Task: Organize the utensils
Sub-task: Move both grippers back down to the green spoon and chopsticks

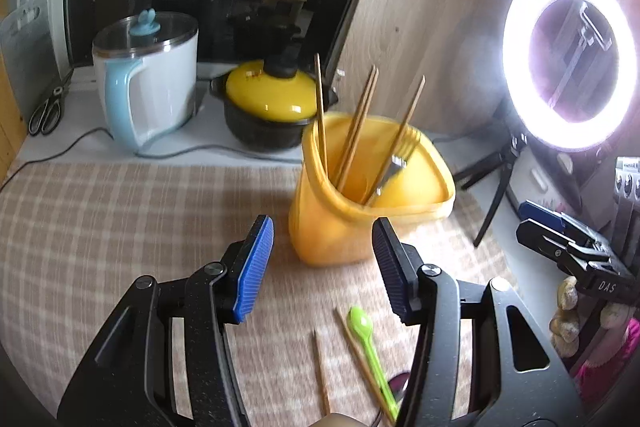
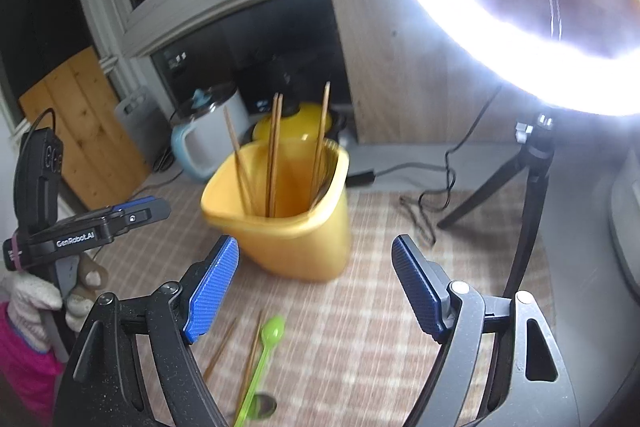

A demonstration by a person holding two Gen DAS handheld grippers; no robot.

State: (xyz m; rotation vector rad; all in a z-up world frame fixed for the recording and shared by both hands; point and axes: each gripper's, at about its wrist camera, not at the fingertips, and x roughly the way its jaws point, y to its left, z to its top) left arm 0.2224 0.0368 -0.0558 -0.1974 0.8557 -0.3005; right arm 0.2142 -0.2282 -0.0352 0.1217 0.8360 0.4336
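A yellow plastic holder stands on the checked cloth, also in the right wrist view. It holds several wooden chopsticks and a metal fork. A green plastic spoon and two loose chopsticks lie on the cloth in front of it; the spoon shows in the right wrist view beside a metal spoon bowl. My left gripper is open and empty above them. My right gripper is open and empty near the holder.
A white and blue kettle and a black pot with a yellow lid stand at the back. Scissors lie at the far left. A lit ring light on a tripod stands at the right.
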